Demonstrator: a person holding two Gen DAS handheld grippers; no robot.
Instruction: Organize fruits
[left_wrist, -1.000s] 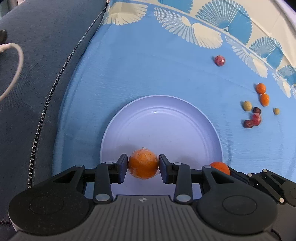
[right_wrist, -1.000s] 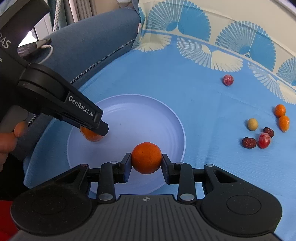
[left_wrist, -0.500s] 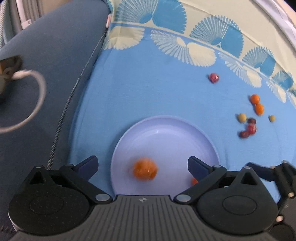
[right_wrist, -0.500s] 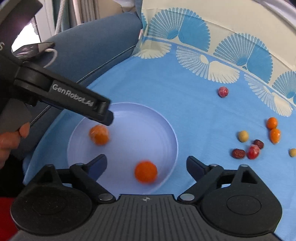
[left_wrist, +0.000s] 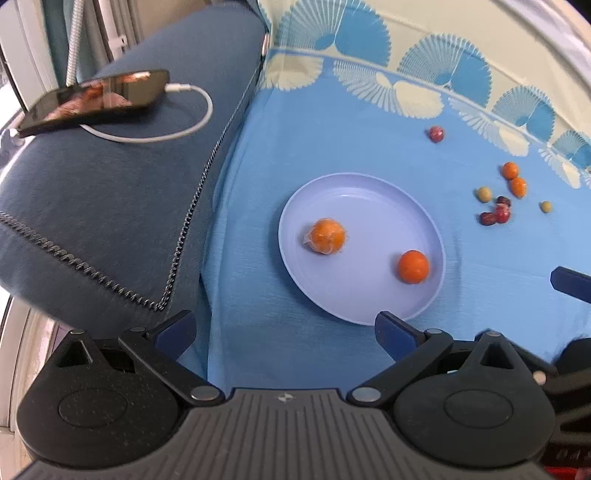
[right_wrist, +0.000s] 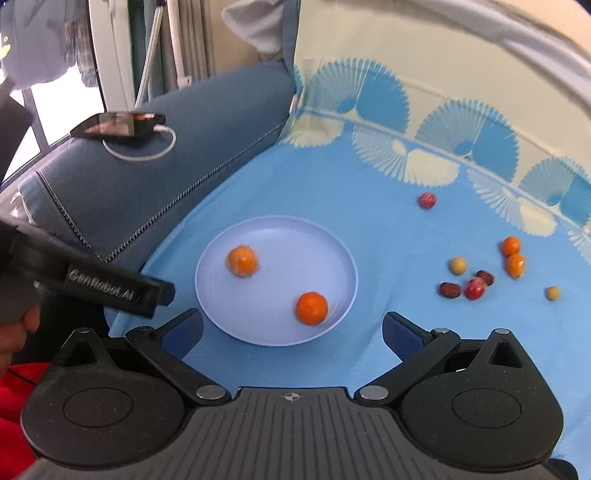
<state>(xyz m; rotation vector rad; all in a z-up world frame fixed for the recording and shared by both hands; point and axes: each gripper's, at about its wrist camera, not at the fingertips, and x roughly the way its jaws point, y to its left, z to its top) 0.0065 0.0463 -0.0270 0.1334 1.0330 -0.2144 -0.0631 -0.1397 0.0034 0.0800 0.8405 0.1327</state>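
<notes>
From my left wrist camera, my left gripper (left_wrist: 283, 328) is wide open and nothing is between its fingers. The plate (left_wrist: 354, 184) is my landmark. It lies on the blue cloth (left_wrist: 332, 122), just beyond my fingertips. Two oranges are on it: a wrapped orange (left_wrist: 326, 236) on the left part of the plate, and a plain orange (left_wrist: 413, 266) near its right rim. They are apart from each other. To the right of the plate, well apart from it, small fruits (left_wrist: 496, 201) lie scattered on the cloth, and one red fruit (left_wrist: 436, 133) sits alone beyond the plate. To the left of the plate is a dark blue cushion (left_wrist: 110, 192) with a phone (left_wrist: 96, 98) and its white cable (left_wrist: 166, 136) on it.

From my right wrist camera, my right gripper (right_wrist: 292, 330) has its jaws still opening, already very wide, and they hold nothing. The same plate (right_wrist: 277, 229) lies just in front of them, with both oranges on it. My left gripper (right_wrist: 122, 291) hangs to the left of the plate, beside its rim and not touching it. The small fruits (right_wrist: 476, 280) lie to the right of the plate, well apart.
</notes>
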